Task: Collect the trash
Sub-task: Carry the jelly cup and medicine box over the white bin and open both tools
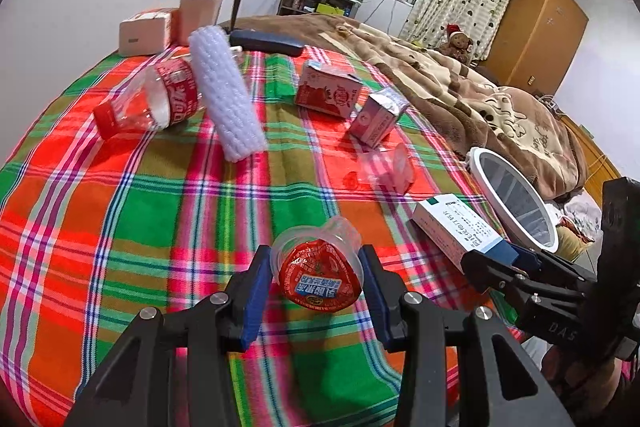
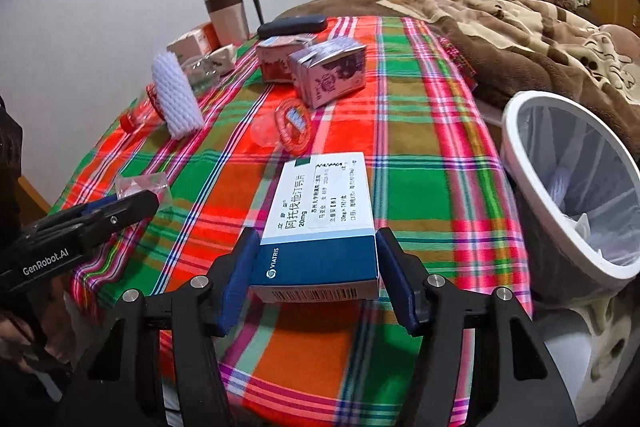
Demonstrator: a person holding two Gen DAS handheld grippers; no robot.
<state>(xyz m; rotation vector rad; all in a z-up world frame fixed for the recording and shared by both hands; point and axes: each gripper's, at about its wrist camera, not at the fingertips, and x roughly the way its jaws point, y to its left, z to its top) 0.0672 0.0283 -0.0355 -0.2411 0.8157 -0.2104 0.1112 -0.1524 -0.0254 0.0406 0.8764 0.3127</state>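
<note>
My left gripper [image 1: 314, 259] is shut on a clear jelly cup [image 1: 316, 275] with a red foil lid, its blue pads pressed on both sides of the cup. My right gripper [image 2: 316, 237] is shut on the near end of a white and blue medicine box [image 2: 324, 219], which lies by the edge of the plaid tablecloth [image 2: 416, 155]. The left wrist view shows the right gripper [image 1: 500, 255] at the right with the box [image 1: 452, 223]. A white bin [image 2: 572, 187] with a clear liner stands just right of the box.
Farther back on the cloth lie a plastic bottle [image 1: 148, 99], a white foam sleeve [image 1: 228, 95], two milk cartons [image 1: 328, 91] [image 1: 378, 119] and a second jelly cup [image 2: 294, 123]. A mug [image 1: 204, 7], a tissue box [image 1: 144, 31] and a dark case [image 1: 264, 43] line the far edge. A bed with a brown blanket [image 1: 480, 91] lies behind.
</note>
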